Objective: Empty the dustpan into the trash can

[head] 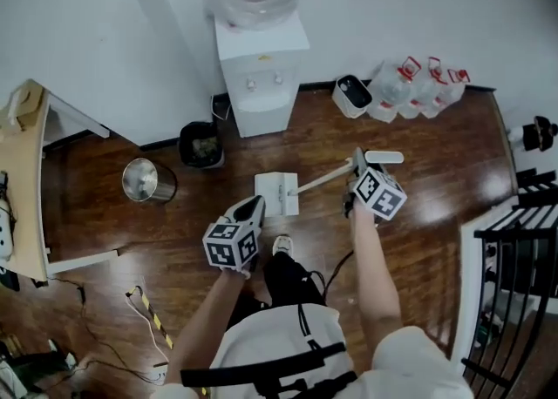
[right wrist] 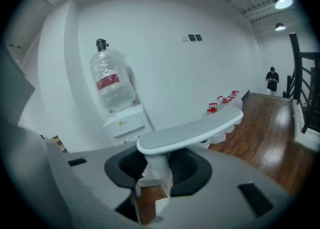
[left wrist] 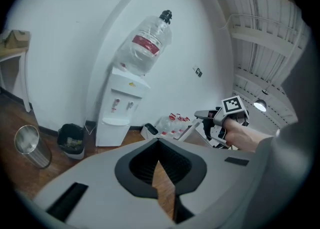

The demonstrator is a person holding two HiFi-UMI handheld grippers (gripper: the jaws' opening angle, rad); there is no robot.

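Observation:
A white dustpan (head: 276,194) with a long handle (head: 324,179) is in front of me. My right gripper (head: 356,165) is shut on the handle just under its flat top grip (head: 384,157). In the right gripper view the handle's stem (right wrist: 158,165) sits between the jaws (right wrist: 152,175) and the top grip (right wrist: 192,129) lies across above them. My left gripper (head: 251,207) is just left of the pan, shut with nothing in it (left wrist: 159,147). A black trash bin (head: 201,145) with rubbish in it stands beyond the pan to the left, next to the water dispenser.
A steel can (head: 148,181) stands left of the black bin (left wrist: 71,140). The water dispenser (head: 261,66) is against the wall, with several water bottles (head: 410,88) to its right. A wooden desk (head: 26,179) is at the left, a black railing (head: 514,275) at the right.

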